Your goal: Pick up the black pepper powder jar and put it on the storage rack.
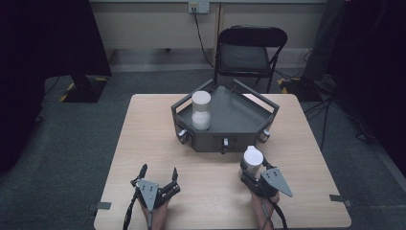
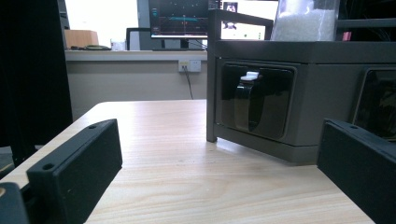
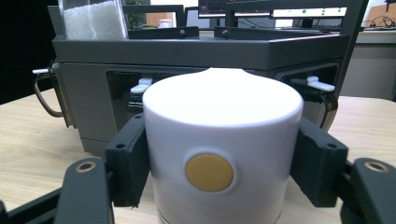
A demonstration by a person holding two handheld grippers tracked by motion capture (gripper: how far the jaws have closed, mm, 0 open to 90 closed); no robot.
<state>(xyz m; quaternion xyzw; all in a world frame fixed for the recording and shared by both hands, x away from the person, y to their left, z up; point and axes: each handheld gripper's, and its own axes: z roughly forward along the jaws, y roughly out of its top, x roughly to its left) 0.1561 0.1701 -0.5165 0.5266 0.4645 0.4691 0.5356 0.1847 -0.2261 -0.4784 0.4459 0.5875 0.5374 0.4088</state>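
My right gripper [image 1: 248,171] is shut on a white canister [image 1: 252,159] that stands on the table just in front of the dark grey tray [image 1: 249,135]. In the right gripper view the canister [image 3: 219,140] has a yellow dot on its side, and both black pads [image 3: 128,158] press against it. A second jar [image 1: 201,111] with a white lid and white granules inside stands in the tray's left corner. My left gripper [image 1: 159,170] rests open at the table's near left with nothing between its jaws. It faces the tray's front wall [image 2: 280,107].
The tray has small latch handles [image 1: 224,143] along its front faces and a raised frame around its rim. The wooden table [image 1: 143,139] has bare surface to the left of the tray. A black folding chair [image 1: 249,52] stands behind the table.
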